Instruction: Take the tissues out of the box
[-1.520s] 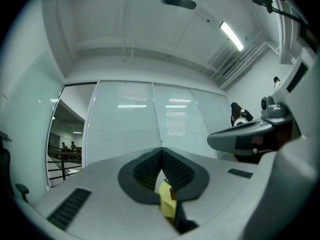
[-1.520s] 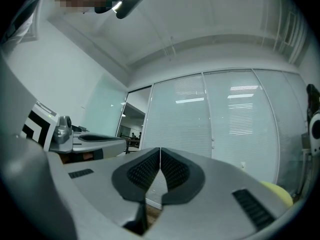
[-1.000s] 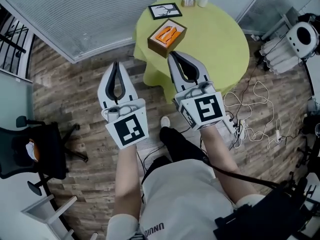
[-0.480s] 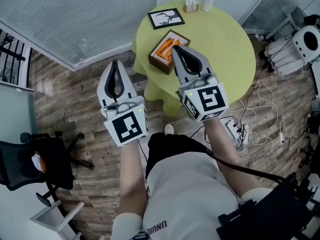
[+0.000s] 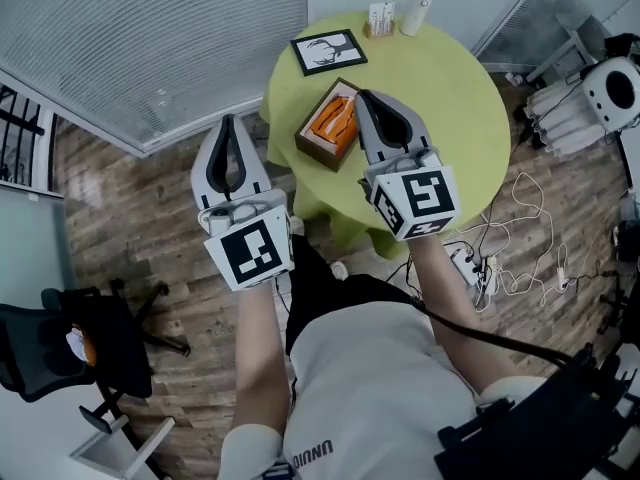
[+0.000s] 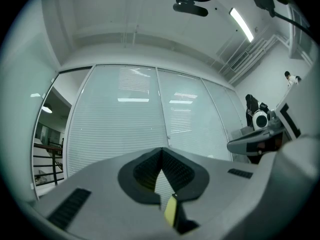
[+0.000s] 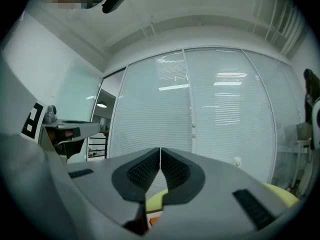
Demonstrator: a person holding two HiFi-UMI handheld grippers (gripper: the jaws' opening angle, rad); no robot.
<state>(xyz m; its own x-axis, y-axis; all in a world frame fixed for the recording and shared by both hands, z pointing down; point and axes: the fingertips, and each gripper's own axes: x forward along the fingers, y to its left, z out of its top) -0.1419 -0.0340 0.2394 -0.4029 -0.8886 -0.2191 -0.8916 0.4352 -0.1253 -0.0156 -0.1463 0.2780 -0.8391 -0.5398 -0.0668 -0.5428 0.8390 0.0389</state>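
Note:
A brown tissue box [image 5: 335, 124] with an orange top stands near the front left edge of the round green table [image 5: 450, 88]. My right gripper [image 5: 364, 95] is shut with nothing in it. It hangs level over the table, and in the head view its tips show just right of the box. In the right gripper view the jaws [image 7: 160, 149] meet in front of the blinds, and a sliver of orange box [image 7: 154, 216] shows below them. My left gripper [image 5: 230, 121] is also shut and empty, over the floor to the left of the table; its tips [image 6: 161, 150] touch.
A framed picture [image 5: 329, 51], a small holder [image 5: 379, 18] and a white cylinder [image 5: 415, 12] stand at the table's far side. A glass wall with blinds [image 5: 150, 38] runs behind. Cables and a power strip [image 5: 500, 258] lie on the floor at right, an office chair [image 5: 60, 338] at left.
Both grippers have moved forward towards the table. The right one went from the table's near edge to beside the box. Both stayed shut.

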